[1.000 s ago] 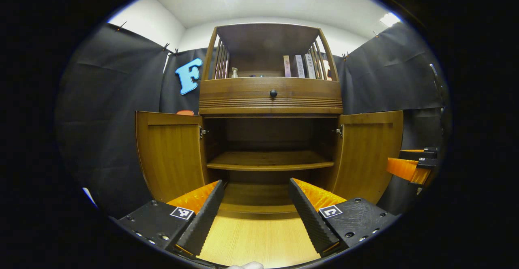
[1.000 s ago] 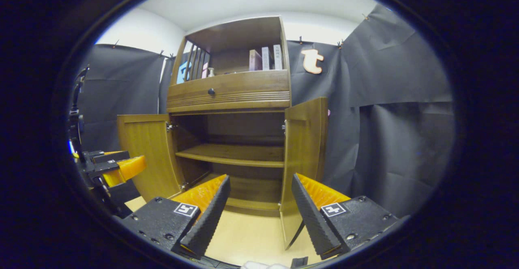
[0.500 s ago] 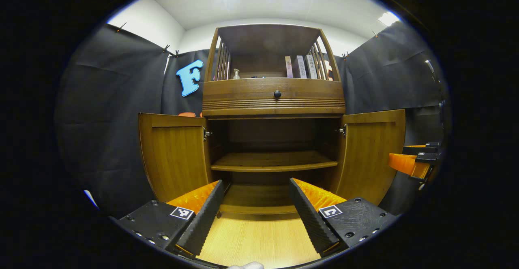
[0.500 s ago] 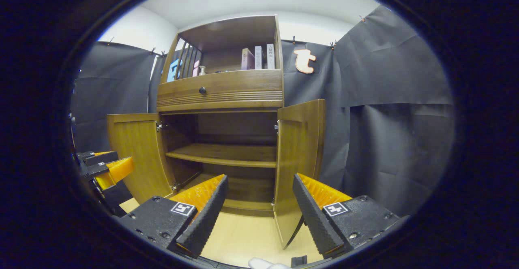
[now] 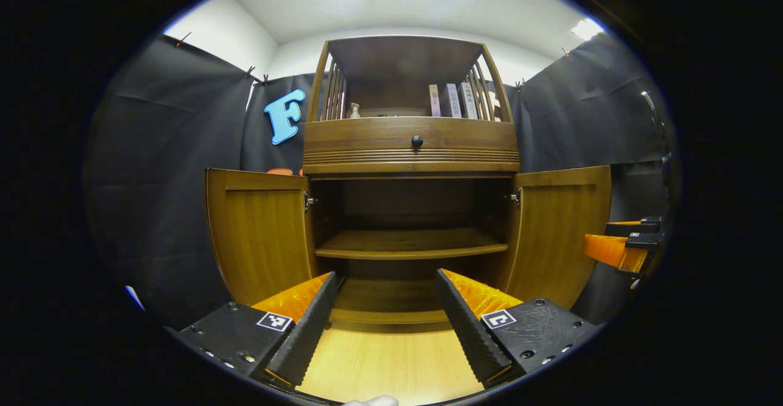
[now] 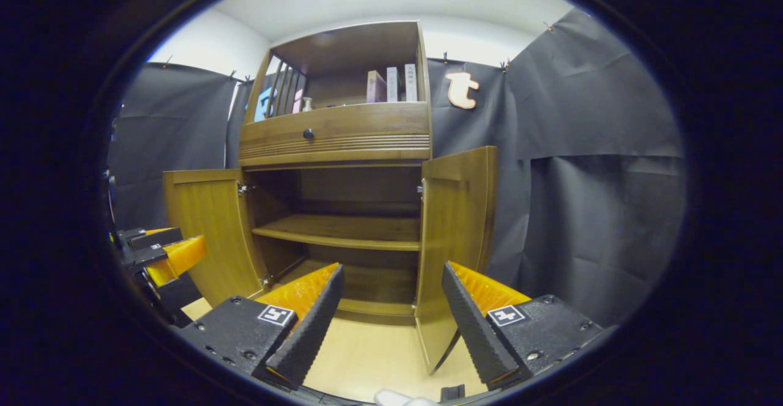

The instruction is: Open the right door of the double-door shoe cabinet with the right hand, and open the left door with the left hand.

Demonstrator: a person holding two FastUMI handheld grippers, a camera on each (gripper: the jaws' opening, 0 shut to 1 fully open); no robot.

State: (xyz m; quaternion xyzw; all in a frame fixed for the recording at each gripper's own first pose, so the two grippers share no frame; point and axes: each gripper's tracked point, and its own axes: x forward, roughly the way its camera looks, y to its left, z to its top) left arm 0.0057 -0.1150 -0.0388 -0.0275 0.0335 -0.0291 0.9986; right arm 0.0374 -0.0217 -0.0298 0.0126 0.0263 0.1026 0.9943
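The shoe cabinet [image 5: 410, 149] stands against the black cloth wall with both lower doors swung out. In the left gripper view the left door [image 5: 260, 235] hangs open to the left of the opening and the right door [image 5: 560, 232] hangs open to the right, each turned out on its hinge so that the inner face shows. Between them the inside is bare wood, with 1 shelf [image 5: 411, 246] across the middle and the bottom board below it. Above the opening runs a drawer front with 1 dark round knob [image 5: 416, 142], and above that an open top shelf with slatted sides holds a small bottle [image 5: 354, 111] at the left and 3 upright books [image 5: 451, 101] at the right. The left gripper [image 5: 386, 308] is held back from the cabinet, centred on the opening over the light wooden floor [image 5: 385, 363]; its jaws are spread wide with nothing between them and touch neither door. The right gripper [image 6: 391, 308] is held the same way in the right gripper view, jaws wide apart and gripping nothing, with the right door [image 6: 456, 241] just beyond its right finger and seen nearly edge-on. From that view the left door [image 6: 205, 228] stands open at the far side, and the other gripper shows beside it near the left edge. In the left gripper view the right gripper shows at the far right edge, beyond the right door.
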